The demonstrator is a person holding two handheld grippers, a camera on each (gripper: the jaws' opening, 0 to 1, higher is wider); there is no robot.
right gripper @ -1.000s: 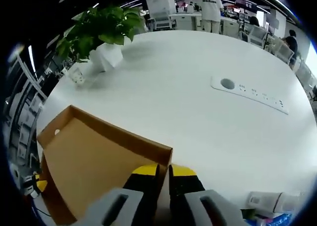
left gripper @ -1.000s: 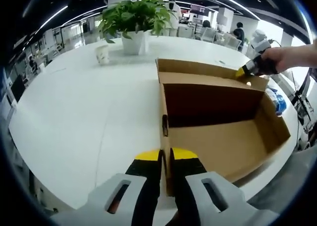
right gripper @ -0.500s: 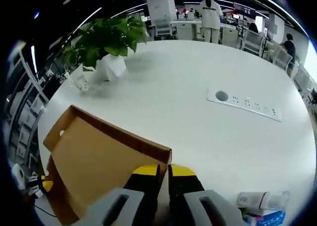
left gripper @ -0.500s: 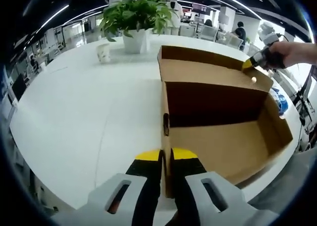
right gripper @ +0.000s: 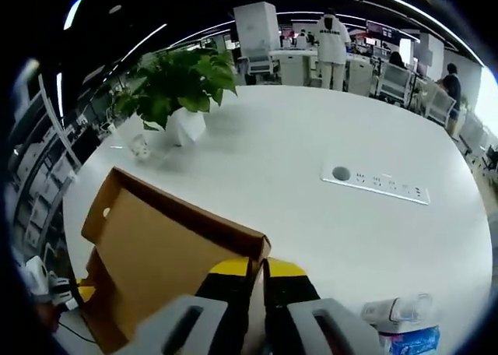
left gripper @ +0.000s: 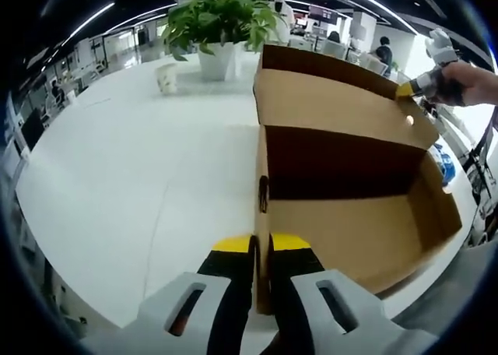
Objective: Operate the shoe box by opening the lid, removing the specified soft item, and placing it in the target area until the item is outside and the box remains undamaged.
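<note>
Shoe box [left gripper: 342, 215] on the white table [left gripper: 117, 184]: in the left gripper view the lid [left gripper: 334, 106] is partly raised, the left gripper [left gripper: 261, 250] is clamped on the near wall, and no soft item is visible inside; removal remains. In the right gripper view the right gripper [right gripper: 257, 268] pinches the brown cardboard lid's corner.

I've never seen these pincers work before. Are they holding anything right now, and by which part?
Both grip the box. The left gripper is shut on the box side wall's top edge; the right gripper is shut on the lid edge near its corner.
</note>
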